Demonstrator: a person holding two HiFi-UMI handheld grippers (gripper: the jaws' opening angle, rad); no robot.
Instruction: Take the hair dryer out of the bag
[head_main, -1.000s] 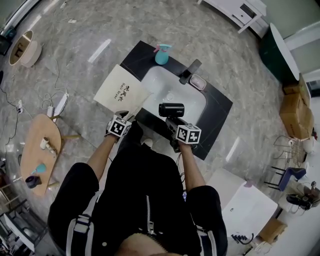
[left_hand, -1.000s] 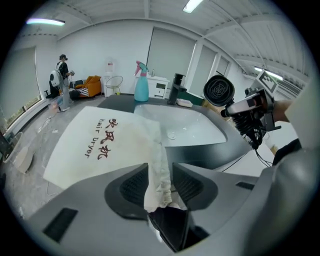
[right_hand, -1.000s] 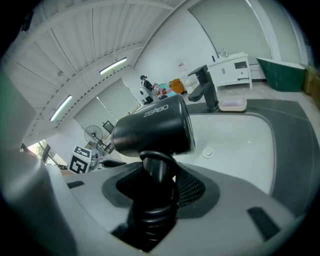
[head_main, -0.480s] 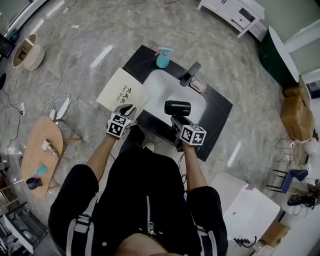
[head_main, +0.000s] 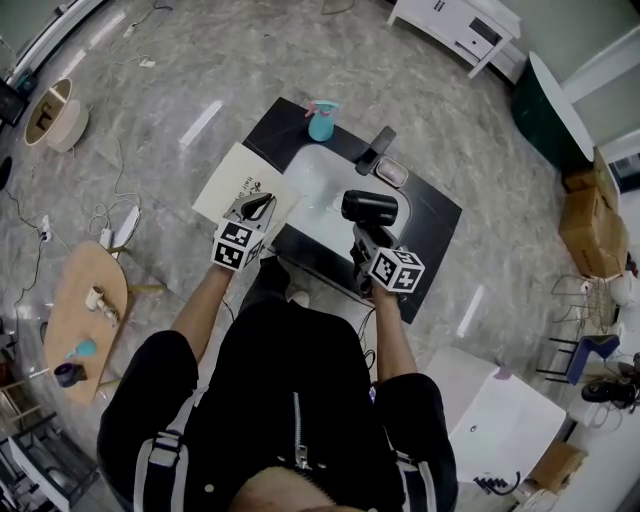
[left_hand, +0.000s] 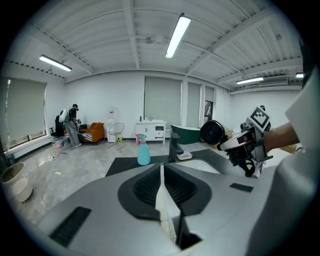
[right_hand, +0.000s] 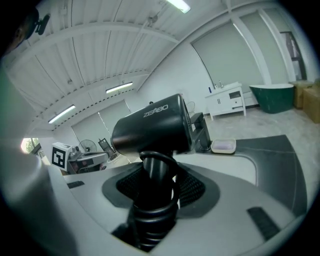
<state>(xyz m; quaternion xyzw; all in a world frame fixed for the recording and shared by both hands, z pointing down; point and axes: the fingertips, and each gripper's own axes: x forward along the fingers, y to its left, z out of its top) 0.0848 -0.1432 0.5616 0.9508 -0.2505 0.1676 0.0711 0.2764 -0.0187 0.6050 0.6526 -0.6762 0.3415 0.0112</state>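
The black hair dryer (head_main: 370, 207) is up in the air over the sink, out of the bag. My right gripper (head_main: 365, 240) is shut on its handle, which shows with the coiled cord in the right gripper view (right_hand: 159, 175), below the dryer's barrel (right_hand: 150, 127). The white paper bag (head_main: 235, 185) lies flat on the counter's left end. My left gripper (head_main: 262, 205) hovers over the bag's near right corner. Its jaws (left_hand: 161, 172) are shut, with only a thin pale strip showing in the slit. From the left gripper view the dryer (left_hand: 215, 132) appears at the right.
The black counter (head_main: 435, 215) holds a white sink (head_main: 325, 175), a black faucet (head_main: 378, 148), a blue spray bottle (head_main: 320, 120) and a soap dish (head_main: 392, 172). A wooden side table (head_main: 85, 300) stands at the left, and a white cabinet (head_main: 460, 25) at the far side.
Both grippers have risen. The right one lifted the hair dryer higher over the sink. The left gripper's jaws closed as it came up over the bag's corner.
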